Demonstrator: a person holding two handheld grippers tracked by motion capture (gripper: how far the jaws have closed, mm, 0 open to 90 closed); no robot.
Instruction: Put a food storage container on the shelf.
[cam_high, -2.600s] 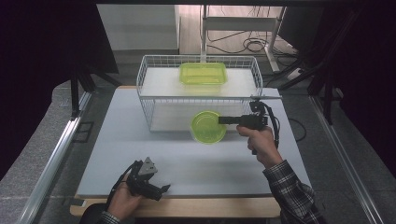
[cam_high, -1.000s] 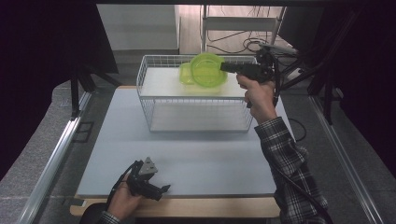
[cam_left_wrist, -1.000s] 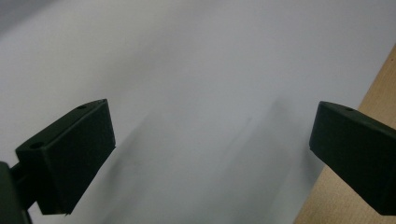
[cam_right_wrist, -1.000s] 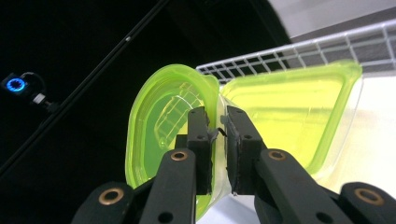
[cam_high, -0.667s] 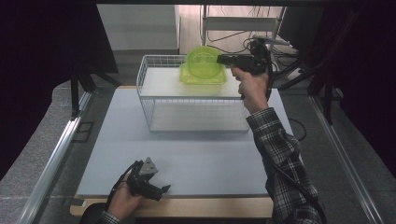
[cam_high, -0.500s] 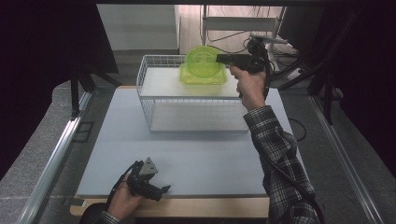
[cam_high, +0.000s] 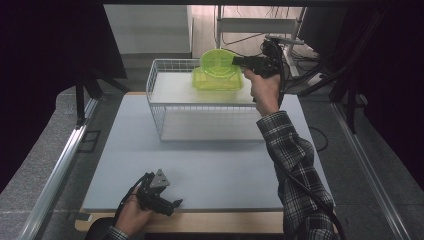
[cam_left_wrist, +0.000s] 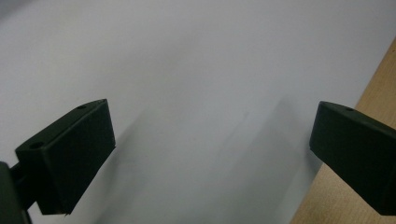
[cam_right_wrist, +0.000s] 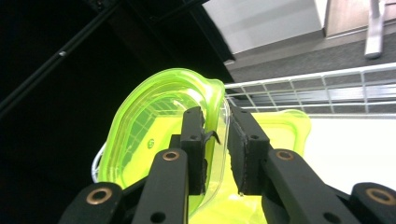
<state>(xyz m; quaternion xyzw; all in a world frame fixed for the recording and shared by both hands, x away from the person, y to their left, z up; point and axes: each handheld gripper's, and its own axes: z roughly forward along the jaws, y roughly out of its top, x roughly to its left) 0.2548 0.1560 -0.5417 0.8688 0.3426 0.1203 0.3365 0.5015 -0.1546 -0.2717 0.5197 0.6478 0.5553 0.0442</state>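
Observation:
A round lime-green bowl stands tilted on edge over the white wire basket, just above a lime-green rectangular container lying inside it. My right gripper reaches in from the right. In the right gripper view the bowl has its rim between the jaws of the right gripper, which have just been opening; a slight gap shows beside the left pad. The container lies behind. My left gripper rests open and empty at the mat's front edge, and its own view of the left gripper shows the same.
The basket stands at the back of a pale grey mat on a wooden table. Metal rails run along both sides, and cables and a stand lie behind the basket. A plaid sleeve crosses the mat's right side.
The right gripper carried the bowl from the mat in front of the basket up and back over the basket. In the last half second it hardly moved. The left gripper stayed put.

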